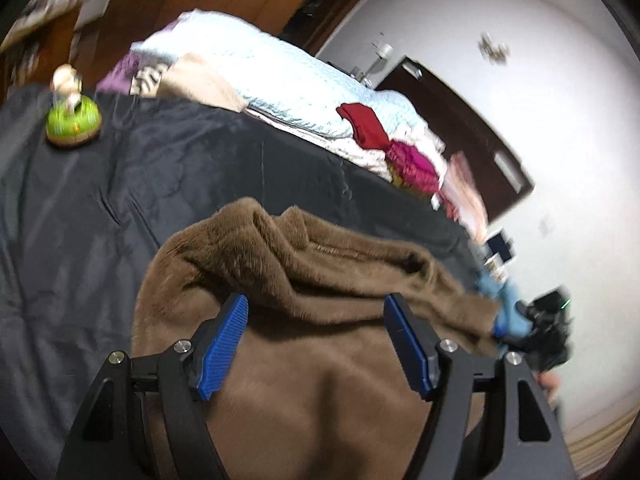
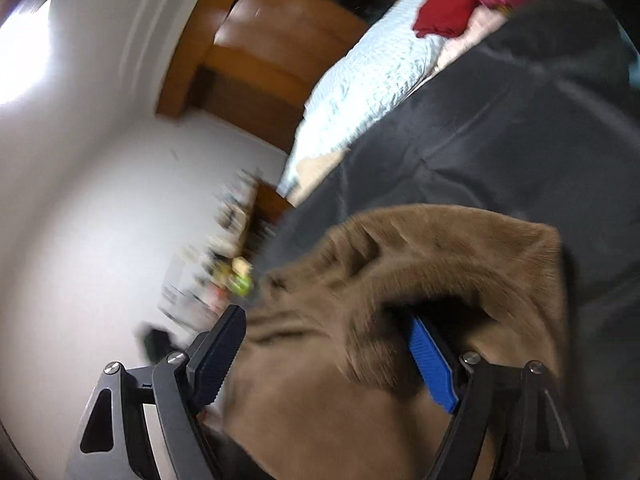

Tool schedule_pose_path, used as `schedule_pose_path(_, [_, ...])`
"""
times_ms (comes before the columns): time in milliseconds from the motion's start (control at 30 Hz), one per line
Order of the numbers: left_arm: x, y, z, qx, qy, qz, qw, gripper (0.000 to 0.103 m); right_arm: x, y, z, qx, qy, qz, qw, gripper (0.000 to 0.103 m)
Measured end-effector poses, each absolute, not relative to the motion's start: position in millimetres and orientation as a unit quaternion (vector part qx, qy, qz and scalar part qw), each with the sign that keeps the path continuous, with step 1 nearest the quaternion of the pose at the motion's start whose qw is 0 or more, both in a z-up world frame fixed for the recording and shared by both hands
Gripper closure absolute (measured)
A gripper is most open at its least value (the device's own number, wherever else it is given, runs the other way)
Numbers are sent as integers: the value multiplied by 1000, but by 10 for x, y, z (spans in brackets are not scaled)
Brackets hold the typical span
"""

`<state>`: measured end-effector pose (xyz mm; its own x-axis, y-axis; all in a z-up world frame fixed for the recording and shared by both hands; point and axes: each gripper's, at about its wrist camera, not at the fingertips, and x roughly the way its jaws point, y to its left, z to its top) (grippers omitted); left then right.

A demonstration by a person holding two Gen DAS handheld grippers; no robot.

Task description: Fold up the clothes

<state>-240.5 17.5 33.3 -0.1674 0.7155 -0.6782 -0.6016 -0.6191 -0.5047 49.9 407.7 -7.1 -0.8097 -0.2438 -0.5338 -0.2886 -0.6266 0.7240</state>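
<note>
Left wrist view: left claw (image 1: 316, 344) spread, brown fleece (image 1: 320, 264) bunched lower centre on dark bedspread (image 1: 120, 208). Right claw (image 2: 332, 360) spread, fleece draped over one finger, unpinched. Risks: fleece sliding off, fold collapsing, snagging; blur hampers aim.

Brown garment (image 1: 304, 280): plush, fuzzy cloth with a short matt pile; smoother and flatter on its lower part.
Bed cover (image 1: 120, 200): dark, thin cloth with a faint sheen and fine creases.
Quilt (image 1: 260, 68): pale blue cloth, puckered and stitched.
Left gripper (image 1: 316, 340): matt black plastic frame, bright metal screw heads.
Fingers (image 1: 222, 344): blue ribbed pads, matt.
Wardrobe (image 2: 264, 60): smooth, orange-brown wood, slightly glossy.
Wall (image 1: 520, 80): plain white, matt.
</note>
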Motion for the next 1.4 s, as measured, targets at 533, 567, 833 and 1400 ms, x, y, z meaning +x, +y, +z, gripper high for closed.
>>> schedule_pose_path(533, [-2181,611,264,-443,123,810,363,29,11,3205,-76,-481,-51,843,234,21])
schedule_pose_path(567, [-2193,658,257,-442,131,812,357,29,-71,3215,-82,-477,-57,845,234,21])
schedule_pose_path(833, [-2401,967,188,-443,153,830,303,29,-463,3797,157,-383,37,876,291,21])
schedule_pose_path(1400, [-2593,745,162,-477,52,826,295,29,-123,3659,598,-302,131,920,211,20])
